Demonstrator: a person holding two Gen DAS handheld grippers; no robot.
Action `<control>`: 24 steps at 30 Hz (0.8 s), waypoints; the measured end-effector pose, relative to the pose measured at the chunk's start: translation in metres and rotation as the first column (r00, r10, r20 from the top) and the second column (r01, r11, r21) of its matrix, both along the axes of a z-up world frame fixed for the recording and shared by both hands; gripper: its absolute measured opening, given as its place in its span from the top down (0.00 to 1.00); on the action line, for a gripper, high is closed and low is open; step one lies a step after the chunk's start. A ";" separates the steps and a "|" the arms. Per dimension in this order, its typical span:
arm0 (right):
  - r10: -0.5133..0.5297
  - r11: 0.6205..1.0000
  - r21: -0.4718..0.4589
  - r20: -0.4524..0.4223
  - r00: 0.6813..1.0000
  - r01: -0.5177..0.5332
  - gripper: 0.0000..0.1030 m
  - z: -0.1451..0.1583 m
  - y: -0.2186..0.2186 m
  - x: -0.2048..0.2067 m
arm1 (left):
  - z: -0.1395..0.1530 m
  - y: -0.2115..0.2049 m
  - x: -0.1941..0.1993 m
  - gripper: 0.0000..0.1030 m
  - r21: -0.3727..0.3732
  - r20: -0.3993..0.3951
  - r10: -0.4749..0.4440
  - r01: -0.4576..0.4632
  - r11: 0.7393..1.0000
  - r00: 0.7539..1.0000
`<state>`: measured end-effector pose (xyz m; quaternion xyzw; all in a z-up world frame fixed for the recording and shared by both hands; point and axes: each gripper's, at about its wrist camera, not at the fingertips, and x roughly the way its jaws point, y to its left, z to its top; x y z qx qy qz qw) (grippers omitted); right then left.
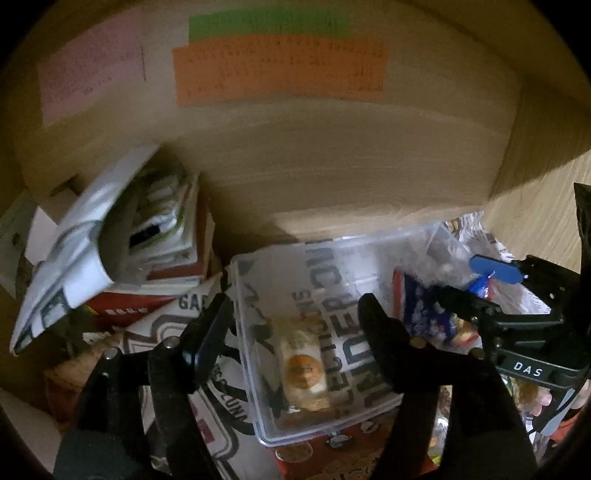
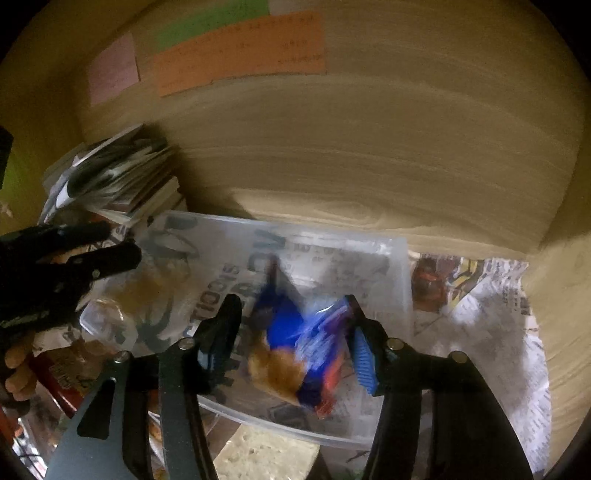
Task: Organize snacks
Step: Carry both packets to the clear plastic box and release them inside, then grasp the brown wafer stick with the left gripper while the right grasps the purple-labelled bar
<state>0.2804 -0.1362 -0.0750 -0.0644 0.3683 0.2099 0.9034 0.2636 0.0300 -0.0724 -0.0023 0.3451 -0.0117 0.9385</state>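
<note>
Closest in, the left claw (image 1: 291,317) stands wide open with nothing between its fingers; one finger is outside the near-left wall of a clear plastic box (image 1: 258,424) and the other is over the box's interior. Down in the box, just beyond the claw and between its fingers, lies a small wrapped snack (image 1: 304,369) with an orange round mark on it — resting on the box floor, not touched by either finger.

The right claw (image 2: 291,325) is also spread open over the same box (image 2: 369,266). Between its blue-padded fingers (image 2: 364,362) is a blue and orange snack packet (image 2: 295,354), badly blurred; whether the pads touch it cannot be told. From the left camera that right claw (image 1: 469,280) shows at the box's right side, with the blue packet (image 1: 424,306) below it.

The box sits on printed newspaper (image 2: 480,314) spread over the surface, with other snack bags (image 1: 332,458) around its near edge. Farther back on the left is a stack of books and papers (image 1: 177,251). Behind everything rises a wooden wall (image 1: 332,155) carrying pink (image 1: 88,74), green (image 1: 269,24) and orange (image 1: 280,70) paper notes — their writing too blurred to read.
</note>
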 end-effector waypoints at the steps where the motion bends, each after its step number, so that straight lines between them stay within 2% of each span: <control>1: -0.009 1.000 -0.005 0.016 1.000 0.009 0.37 0.002 -0.001 -0.001 | 0.002 -0.001 -0.002 0.32 0.001 0.004 -0.002 0.002 1.000 1.000; 5: 0.002 1.000 0.011 0.040 0.999 -0.003 0.35 0.013 -0.006 -0.008 | 0.008 -0.004 -0.015 0.31 -0.005 0.020 -0.016 0.016 1.000 1.000; 12: 0.028 0.999 0.035 0.090 0.996 -0.031 0.32 0.030 -0.013 -0.042 | 0.010 -0.008 -0.049 0.19 0.006 0.053 -0.028 0.028 1.000 0.998; 17: 0.044 0.999 0.027 0.116 0.992 -0.047 0.32 0.032 -0.019 -0.068 | 0.003 -0.012 -0.083 0.16 0.038 0.080 -0.015 0.012 0.999 0.997; 24: 0.040 0.998 0.048 0.095 0.995 -0.045 0.32 0.021 -0.035 -0.099 | -0.013 0.007 -0.129 0.06 -0.018 0.068 0.039 -0.038 0.999 0.997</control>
